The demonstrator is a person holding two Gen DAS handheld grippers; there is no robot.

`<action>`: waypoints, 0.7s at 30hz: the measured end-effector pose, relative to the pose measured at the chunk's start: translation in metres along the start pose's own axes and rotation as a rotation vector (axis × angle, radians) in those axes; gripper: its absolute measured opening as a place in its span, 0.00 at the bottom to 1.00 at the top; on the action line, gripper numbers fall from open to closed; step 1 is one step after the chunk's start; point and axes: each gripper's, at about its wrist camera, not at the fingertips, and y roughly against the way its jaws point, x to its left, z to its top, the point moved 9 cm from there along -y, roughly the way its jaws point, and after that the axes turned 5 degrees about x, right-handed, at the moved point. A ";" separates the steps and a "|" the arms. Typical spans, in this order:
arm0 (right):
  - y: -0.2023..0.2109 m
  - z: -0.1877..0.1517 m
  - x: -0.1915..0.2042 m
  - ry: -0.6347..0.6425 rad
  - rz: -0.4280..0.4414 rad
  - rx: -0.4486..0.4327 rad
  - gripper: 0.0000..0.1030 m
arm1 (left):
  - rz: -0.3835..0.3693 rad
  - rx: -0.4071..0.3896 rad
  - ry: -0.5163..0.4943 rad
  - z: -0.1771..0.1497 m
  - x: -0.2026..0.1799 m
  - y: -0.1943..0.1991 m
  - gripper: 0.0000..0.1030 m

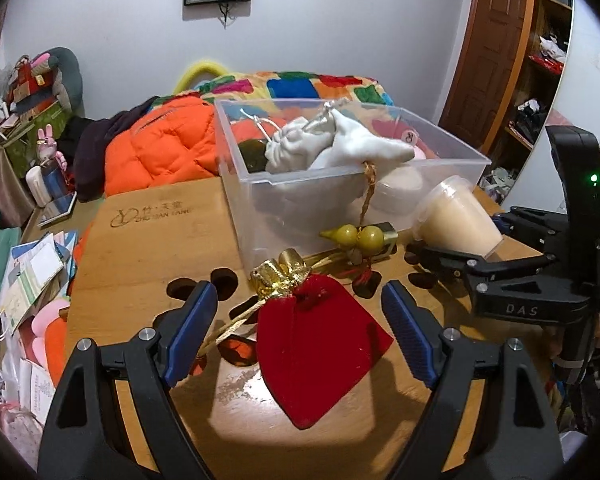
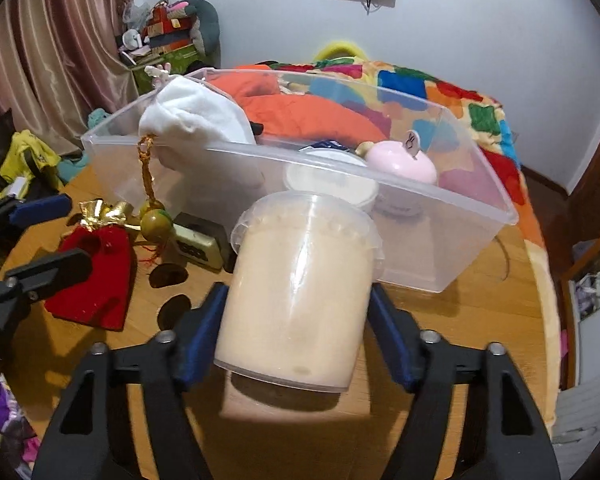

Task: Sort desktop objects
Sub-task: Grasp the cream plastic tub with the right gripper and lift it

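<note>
Fingers of the right gripper (image 2: 296,344) clamp a cream jar (image 2: 300,300) at frame centre, before the clear bin (image 2: 440,216); left gripper (image 1: 300,324) fingers spread wide around a red pouch (image 1: 320,352) on the counter (image 1: 148,248).

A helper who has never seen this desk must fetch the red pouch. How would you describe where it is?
Find the clear plastic bin on the wooden table. In front of it, between the open left gripper fingers, lies the red velvet pouch. It is the only red cloth item, tied with a gold ribbon.
</note>
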 end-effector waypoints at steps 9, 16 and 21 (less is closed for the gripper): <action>0.008 -0.008 -0.003 -0.084 0.095 -0.036 0.53 | 0.000 0.119 0.021 -0.010 0.004 -0.022 0.82; 0.022 -0.015 0.005 -0.080 0.137 -0.066 0.53 | 0.050 0.118 0.007 -0.011 0.004 -0.021 0.82; 0.034 -0.018 0.000 -0.080 0.131 -0.084 0.53 | 0.036 0.017 0.048 0.001 0.000 0.002 0.82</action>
